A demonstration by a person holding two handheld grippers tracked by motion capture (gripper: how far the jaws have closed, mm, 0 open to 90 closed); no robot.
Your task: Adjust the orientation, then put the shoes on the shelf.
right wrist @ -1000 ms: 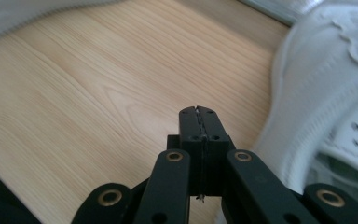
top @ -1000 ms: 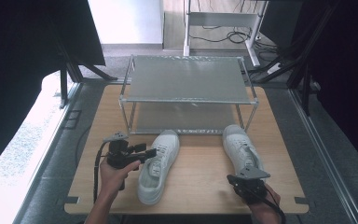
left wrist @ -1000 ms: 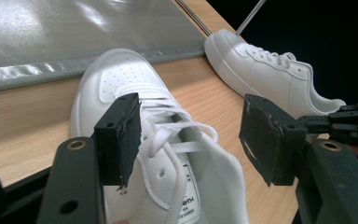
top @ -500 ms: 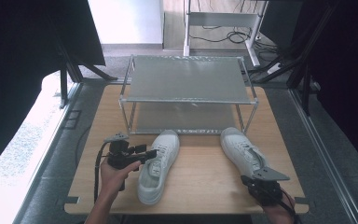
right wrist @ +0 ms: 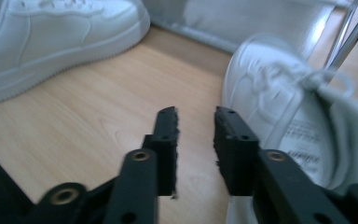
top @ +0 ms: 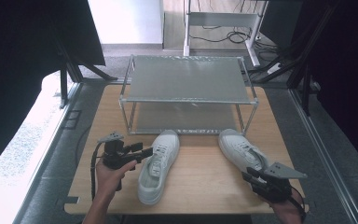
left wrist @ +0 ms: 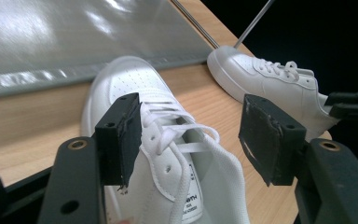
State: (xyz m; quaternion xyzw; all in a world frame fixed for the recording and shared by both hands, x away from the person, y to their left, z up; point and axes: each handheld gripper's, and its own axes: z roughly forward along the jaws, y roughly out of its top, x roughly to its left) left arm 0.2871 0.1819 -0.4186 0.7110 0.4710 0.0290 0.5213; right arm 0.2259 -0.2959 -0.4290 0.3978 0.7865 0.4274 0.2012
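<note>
Two white sneakers lie on the wooden table in front of a metal rack. The left sneaker points its toe at the rack. My left gripper is at its left side, open, with the laces and tongue seen between the wide jaws, untouched by the pads. The right sneaker lies angled, toe toward the rack's right leg. My right gripper sits just behind its heel. Its jaws have just been opening; a narrow gap with nothing in it shows, and the right sneaker lies beside them.
The two-shelf metal rack stands at the back of the table, its lower shelf bare. Dark panels flank the table on both sides. A black cable trails from the left gripper near the table's front left.
The right gripper has pulled back to the right from the right sneaker's heel and its jaws have parted. That sneaker has turned slightly, toe leftward. The left gripper has stayed put.
</note>
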